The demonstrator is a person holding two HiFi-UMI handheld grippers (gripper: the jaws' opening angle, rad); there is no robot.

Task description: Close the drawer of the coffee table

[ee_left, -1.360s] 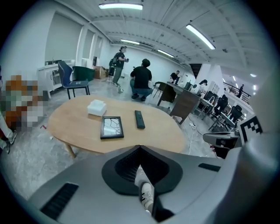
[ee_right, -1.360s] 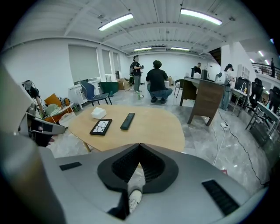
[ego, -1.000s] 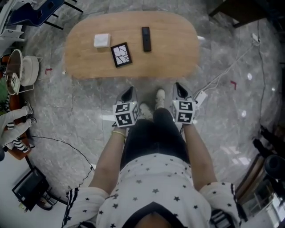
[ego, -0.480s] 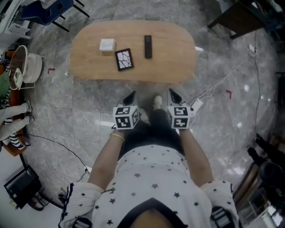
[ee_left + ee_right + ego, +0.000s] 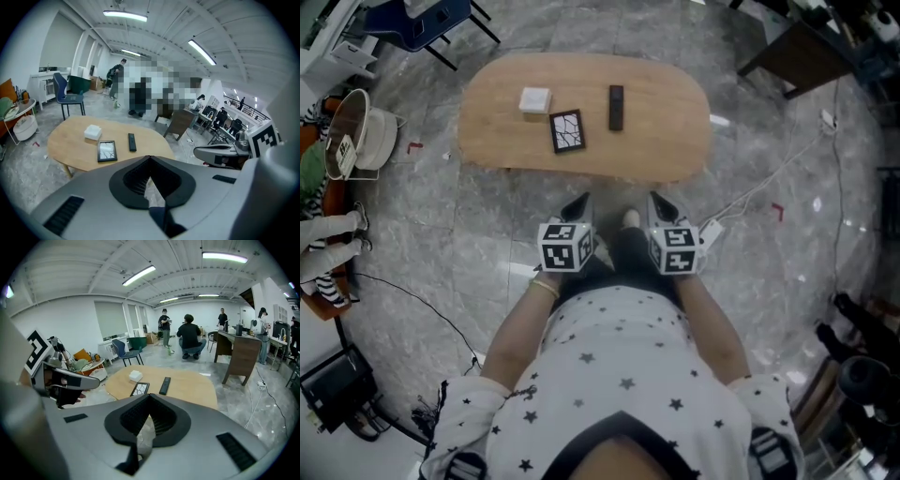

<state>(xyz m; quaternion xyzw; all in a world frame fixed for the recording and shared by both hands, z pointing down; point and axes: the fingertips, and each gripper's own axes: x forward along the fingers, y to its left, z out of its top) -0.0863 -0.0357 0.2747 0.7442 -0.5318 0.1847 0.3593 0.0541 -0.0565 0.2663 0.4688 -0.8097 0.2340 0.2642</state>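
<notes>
Markers (image 5: 565,248) on left hand-held gripper (image 5: 577,202)

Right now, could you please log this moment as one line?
left tool: shut, empty | right tool: shut, empty | coffee table: ahead, untouched | drawer: not visible

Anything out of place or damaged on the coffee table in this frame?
Only the black-framed panel: it lies slightly askew on the table, and its face shows crack-like lines, pattern or damage I cannot tell. The white box and remote lie tidy.
</notes>
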